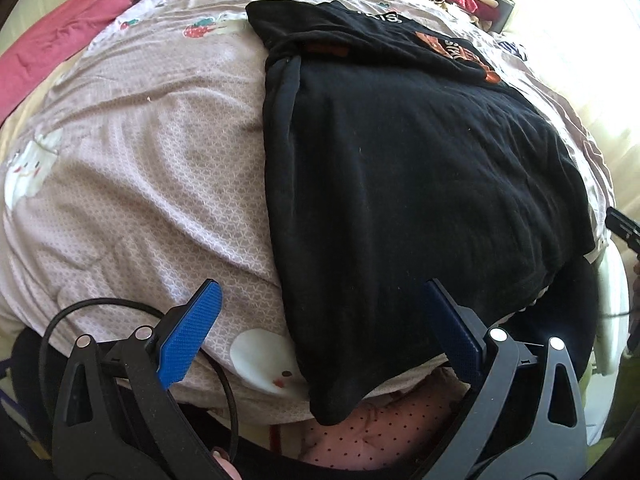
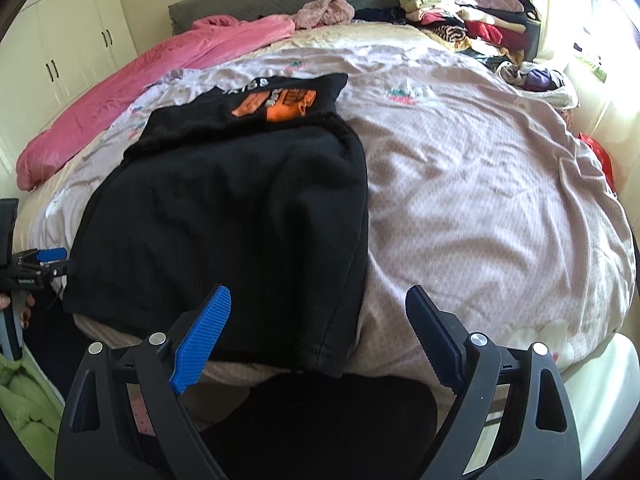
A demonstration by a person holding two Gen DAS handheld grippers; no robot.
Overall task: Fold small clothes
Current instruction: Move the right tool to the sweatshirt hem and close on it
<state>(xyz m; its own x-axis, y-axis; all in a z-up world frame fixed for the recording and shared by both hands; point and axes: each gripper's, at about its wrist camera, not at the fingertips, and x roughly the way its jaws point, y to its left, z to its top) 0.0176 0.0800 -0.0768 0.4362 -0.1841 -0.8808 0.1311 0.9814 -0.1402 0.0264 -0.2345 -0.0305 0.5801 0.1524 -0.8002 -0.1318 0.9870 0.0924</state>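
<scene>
A black T-shirt [image 1: 420, 168] with an orange print [image 2: 276, 104] lies partly folded on the bed, its near hem hanging over the bed's front edge. My left gripper [image 1: 320, 332] is open above the shirt's near left corner, nothing between its blue pads. My right gripper [image 2: 320, 332] is also open, over the shirt's near right corner [image 2: 332, 356], holding nothing. In the right wrist view the left gripper [image 2: 48, 258] shows at the far left. A black part of the right tool [image 1: 624, 228] pokes in at the left wrist view's right edge.
A lilac patterned sheet [image 2: 480, 184] covers the bed. A pink quilt [image 2: 132, 92] lies along the far left. Folded and loose clothes [image 2: 464, 24] are piled at the far right by the headboard. White wardrobes [image 2: 72, 40] stand to the left. Pink dotted fabric [image 1: 384, 432] lies below the bed edge.
</scene>
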